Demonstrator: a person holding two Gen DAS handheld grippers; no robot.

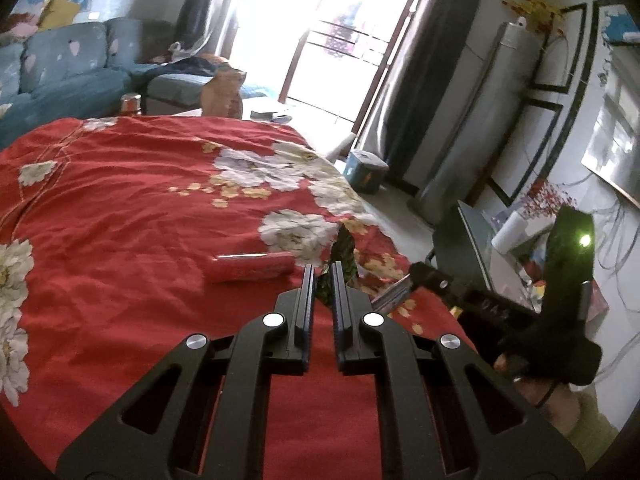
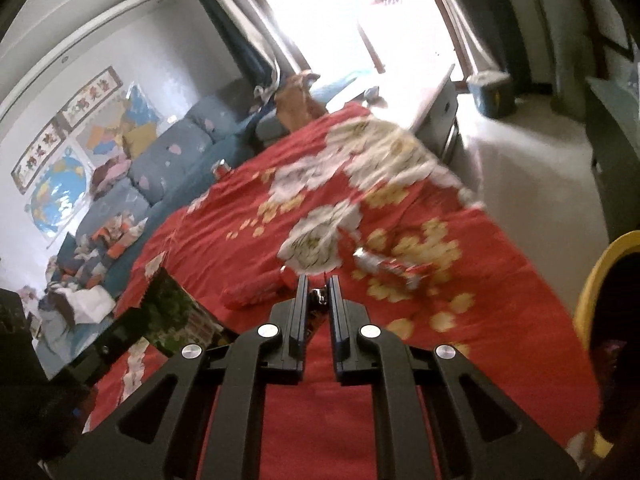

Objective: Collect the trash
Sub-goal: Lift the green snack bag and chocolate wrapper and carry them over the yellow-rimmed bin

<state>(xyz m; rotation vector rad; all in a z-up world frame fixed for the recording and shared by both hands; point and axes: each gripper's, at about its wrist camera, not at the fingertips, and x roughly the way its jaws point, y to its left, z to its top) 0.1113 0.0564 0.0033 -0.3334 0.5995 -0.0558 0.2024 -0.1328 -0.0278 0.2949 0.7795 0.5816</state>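
A green wrapper [image 1: 340, 256] is pinched by the left gripper [image 1: 323, 270] and a small scrap by the right gripper [image 2: 318, 280], both nearly closed; transfer to the yellow bin [image 2: 600, 280] is judged next.

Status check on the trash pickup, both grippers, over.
Left gripper shut on green wrapper. Right gripper shut on something small, unclear what. Red packet and crumpled red wrapper left on the red cloth.

Three wrappers are being counted: one green wrapper [image 1: 343, 256], one red packet [image 1: 250, 267] and one silver-red wrapper [image 2: 390, 267]; one yellow bin [image 2: 596, 280] is being seen.
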